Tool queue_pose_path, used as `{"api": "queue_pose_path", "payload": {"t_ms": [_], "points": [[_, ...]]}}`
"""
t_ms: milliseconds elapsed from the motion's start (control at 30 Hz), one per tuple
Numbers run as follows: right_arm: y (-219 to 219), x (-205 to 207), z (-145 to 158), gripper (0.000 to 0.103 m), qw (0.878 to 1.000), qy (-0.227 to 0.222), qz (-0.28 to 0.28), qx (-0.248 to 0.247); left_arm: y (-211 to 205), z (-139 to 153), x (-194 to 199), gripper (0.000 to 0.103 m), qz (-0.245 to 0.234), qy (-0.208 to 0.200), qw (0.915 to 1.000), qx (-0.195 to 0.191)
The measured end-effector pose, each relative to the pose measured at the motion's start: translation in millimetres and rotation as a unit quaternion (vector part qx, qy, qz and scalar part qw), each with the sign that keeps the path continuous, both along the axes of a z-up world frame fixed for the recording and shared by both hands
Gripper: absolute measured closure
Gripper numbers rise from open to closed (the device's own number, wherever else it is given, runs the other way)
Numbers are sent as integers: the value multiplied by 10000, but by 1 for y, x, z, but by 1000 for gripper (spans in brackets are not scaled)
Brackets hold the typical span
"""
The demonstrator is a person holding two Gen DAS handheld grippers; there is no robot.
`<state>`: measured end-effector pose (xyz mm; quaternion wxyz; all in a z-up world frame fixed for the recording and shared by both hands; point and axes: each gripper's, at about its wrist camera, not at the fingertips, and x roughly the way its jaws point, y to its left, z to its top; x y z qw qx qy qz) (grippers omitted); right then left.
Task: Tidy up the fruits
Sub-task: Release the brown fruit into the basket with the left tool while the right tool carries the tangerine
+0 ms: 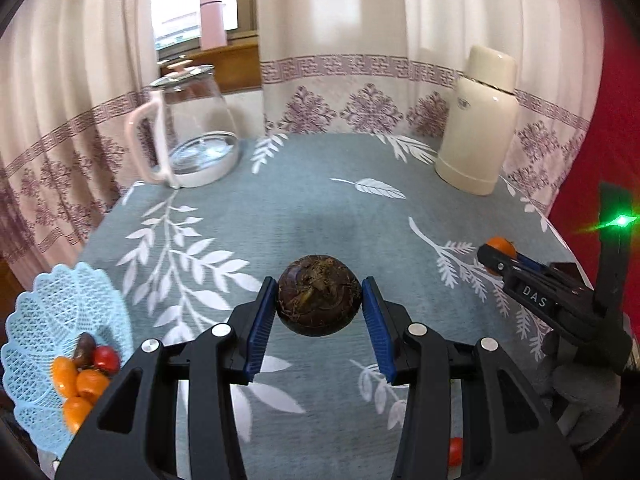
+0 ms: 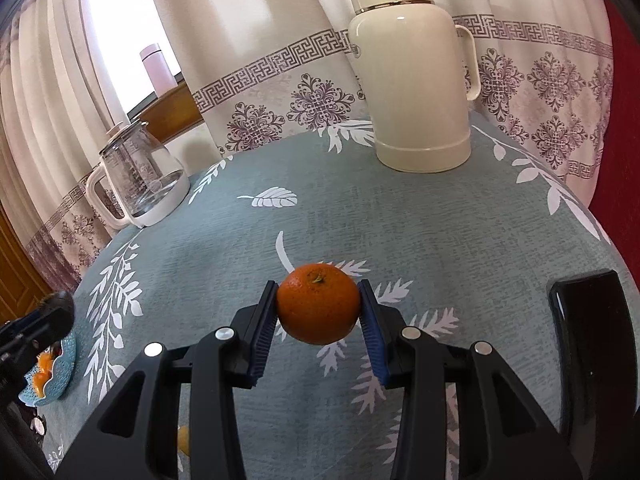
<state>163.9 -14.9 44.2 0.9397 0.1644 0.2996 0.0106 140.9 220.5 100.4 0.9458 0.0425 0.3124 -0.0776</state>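
My left gripper [image 1: 319, 300] is shut on a dark brown round fruit [image 1: 319, 295], held above the tablecloth. At the lower left, a light blue lace basket [image 1: 48, 320] holds several orange fruits [image 1: 90, 386], a red one and a dark one. My right gripper [image 2: 318, 306] is shut on an orange tangerine [image 2: 318, 304], lifted over the cloth. In the left wrist view the right gripper [image 1: 498, 254] shows at the right with the tangerine [image 1: 500, 245]. The basket [image 2: 60, 376] sits at the far left of the right wrist view, behind the left gripper.
A glass kettle [image 1: 188, 128] stands at the back left and a cream thermos [image 1: 478, 120] at the back right. A small red fruit [image 1: 455, 451] lies on the cloth under my left gripper. A yellow fruit [image 2: 183, 440] peeks out below my right gripper. A black object [image 2: 588, 344] lies at the right.
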Motion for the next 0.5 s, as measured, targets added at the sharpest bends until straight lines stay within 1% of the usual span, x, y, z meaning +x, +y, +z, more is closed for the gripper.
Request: {"api": "queue_pose_path", "payload": {"t_ms": [267, 500], "points": [[8, -4, 2, 63, 9999, -60, 131, 7, 40, 6, -14, 58, 505, -82, 9987, -65], [14, -7, 4, 63, 9997, -115, 235, -17, 75, 12, -27, 58, 954, -172, 9953, -45]]}}
